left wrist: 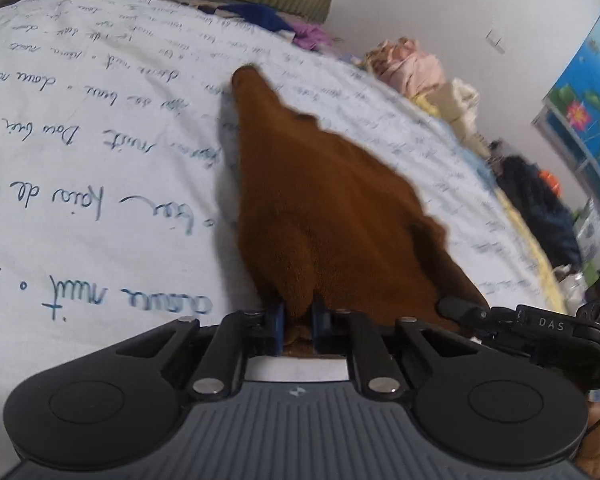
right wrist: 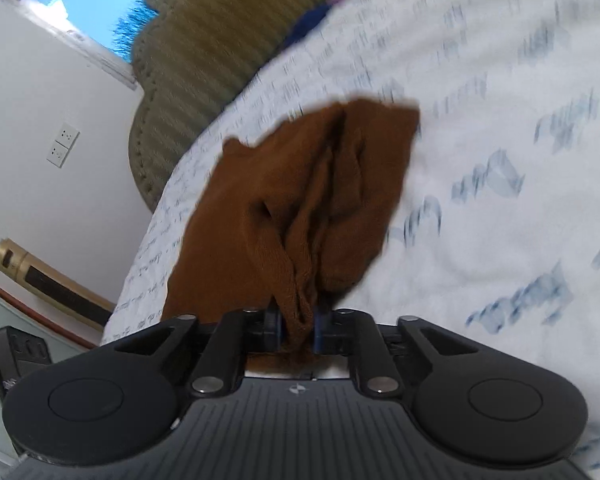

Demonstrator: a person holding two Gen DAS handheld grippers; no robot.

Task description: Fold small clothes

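A brown garment (left wrist: 324, 200) is being held off a bed sheet (left wrist: 100, 140) by both grippers — the left gripper (left wrist: 298, 320) is clamped on one bunched edge, and the right gripper (right wrist: 298, 326) is pinched shut on another gathered bit (right wrist: 300, 216). The far end of the cloth is trailing toward the sheet; whether it is touching cannot be told. The fabric is judged to be light, soft and limp, with a slightly fuzzy nap, so it is likely being kept from slipping easily — but it is sagging and creasing between the grips. Corners or a hem are being favoured as the places to take hold, since a pinch in the middle would only be bunching it. The sheet, white with blue handwriting print, is lying on a padded surface that will be giving under pressure. A green headboard (right wrist: 204, 48), a pile of other clothes (left wrist: 416, 68) by the wall, and a bright picture (left wrist: 588, 96) are being seen around the bed.
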